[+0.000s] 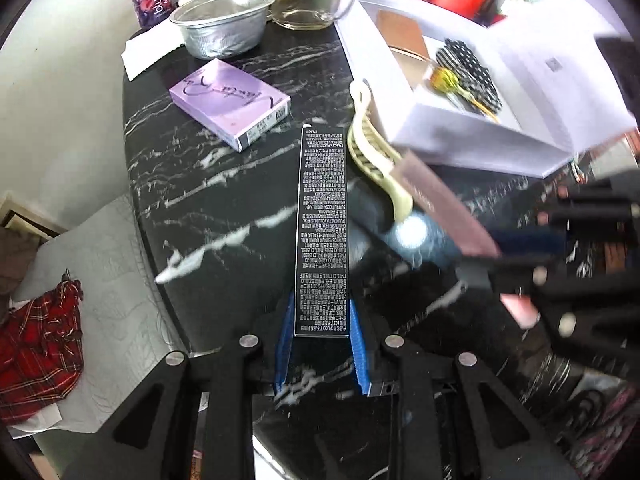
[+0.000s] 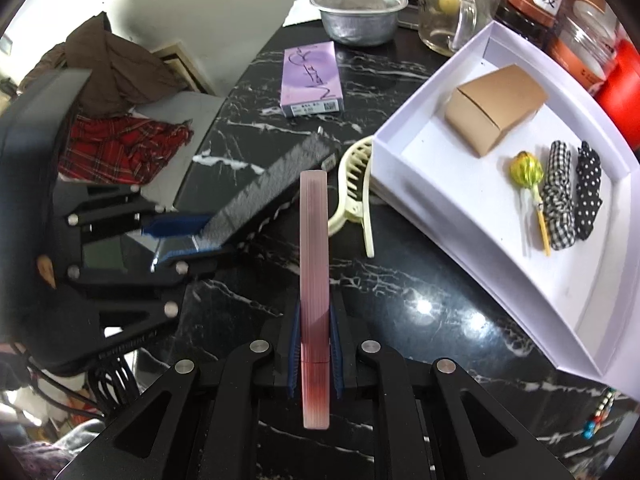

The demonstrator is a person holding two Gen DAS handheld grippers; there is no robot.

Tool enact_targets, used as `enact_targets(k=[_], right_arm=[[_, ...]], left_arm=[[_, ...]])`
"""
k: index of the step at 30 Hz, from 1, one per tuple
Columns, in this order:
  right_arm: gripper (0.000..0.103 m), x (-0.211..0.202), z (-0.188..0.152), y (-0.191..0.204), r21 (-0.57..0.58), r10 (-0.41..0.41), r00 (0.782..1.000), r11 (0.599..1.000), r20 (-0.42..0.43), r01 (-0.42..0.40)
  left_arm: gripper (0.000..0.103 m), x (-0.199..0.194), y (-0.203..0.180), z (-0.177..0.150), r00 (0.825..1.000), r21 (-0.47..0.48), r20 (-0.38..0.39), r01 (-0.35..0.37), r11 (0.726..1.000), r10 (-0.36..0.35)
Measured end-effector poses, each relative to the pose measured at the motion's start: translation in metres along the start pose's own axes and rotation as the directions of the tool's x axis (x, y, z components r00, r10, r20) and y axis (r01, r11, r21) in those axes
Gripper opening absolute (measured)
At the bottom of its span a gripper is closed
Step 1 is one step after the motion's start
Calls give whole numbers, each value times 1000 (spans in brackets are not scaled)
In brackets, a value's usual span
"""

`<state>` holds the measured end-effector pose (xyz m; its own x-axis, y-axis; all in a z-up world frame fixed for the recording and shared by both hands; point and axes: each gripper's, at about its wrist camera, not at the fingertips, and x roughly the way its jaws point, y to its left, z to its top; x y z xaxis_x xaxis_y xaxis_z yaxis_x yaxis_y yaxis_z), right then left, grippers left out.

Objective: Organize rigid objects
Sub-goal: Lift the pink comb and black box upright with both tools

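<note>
Black box (image 1: 322,232) between left tool (image 1: 322,354)

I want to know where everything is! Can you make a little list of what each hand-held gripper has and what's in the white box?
left hand-held gripper: shut on long black box
right hand-held gripper: shut on pink tube
white tray: holds brown carton, yellow lollipop, two scrunchies
on marble table: cream hair claw, purple box
</note>
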<state>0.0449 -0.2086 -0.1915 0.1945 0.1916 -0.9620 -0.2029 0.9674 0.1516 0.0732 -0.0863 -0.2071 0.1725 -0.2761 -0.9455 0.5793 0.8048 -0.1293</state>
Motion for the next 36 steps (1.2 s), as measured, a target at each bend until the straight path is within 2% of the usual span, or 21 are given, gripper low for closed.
enact_targets(k=[6, 12, 15, 36], right_arm=[[13, 9, 0, -8, 15, -9, 1000, 1000, -13, 9], [13, 17, 4, -16, 28, -16, 1000, 999, -18, 16], [13, 18, 6, -17, 28, -18, 1000, 999, -16, 18], [13, -25, 8, -7, 8, -14, 996, 1000, 85, 14]], left_arm=[[26, 7, -6, 18, 999, 32, 18, -43, 999, 42], [26, 9, -14, 17, 993, 62, 64, -101, 993, 97], [25, 5, -14, 13, 994, 37, 67, -90, 995, 88], [25, -74, -25, 5, 977, -3, 178, -119, 993, 118]])
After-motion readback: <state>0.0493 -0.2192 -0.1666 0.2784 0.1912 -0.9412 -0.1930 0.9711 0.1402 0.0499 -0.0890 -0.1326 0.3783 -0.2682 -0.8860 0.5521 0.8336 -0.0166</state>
